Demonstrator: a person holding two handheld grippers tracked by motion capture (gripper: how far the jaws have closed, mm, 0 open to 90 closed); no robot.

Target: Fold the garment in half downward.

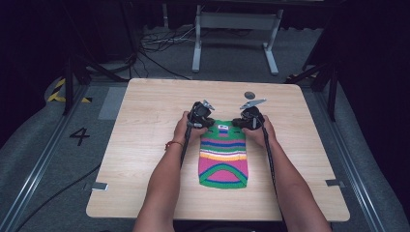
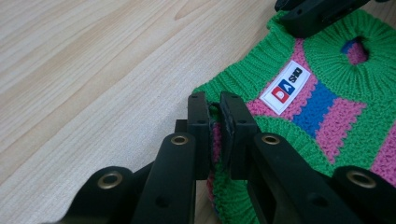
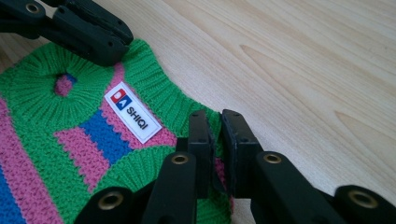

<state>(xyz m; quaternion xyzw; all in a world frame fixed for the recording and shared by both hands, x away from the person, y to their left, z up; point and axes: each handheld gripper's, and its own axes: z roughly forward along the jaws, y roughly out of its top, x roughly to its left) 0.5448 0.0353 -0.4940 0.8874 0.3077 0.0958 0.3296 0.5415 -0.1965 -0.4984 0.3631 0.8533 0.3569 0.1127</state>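
Observation:
A small striped knit sweater (image 1: pixel 223 157) in green, pink, blue and yellow lies flat on the wooden table (image 1: pixel 145 145), neck end away from me. My left gripper (image 1: pixel 203 122) is shut on the sweater's far left corner; its jaws pinch the green and pink knit (image 2: pixel 215 130). At the far right corner my right gripper (image 1: pixel 244 122) is shut on the knit as well (image 3: pixel 215 140). A white label (image 2: pixel 286 87) (image 3: pixel 133 114) sits below the neck hole. Each gripper view shows the other gripper's black jaws resting on the collar.
A small dark round disc (image 1: pixel 249 95) lies on the table beyond the right gripper. Bare wood surrounds the sweater on all sides. Behind the table stand a white frame (image 1: pixel 237 34) and cables on the floor.

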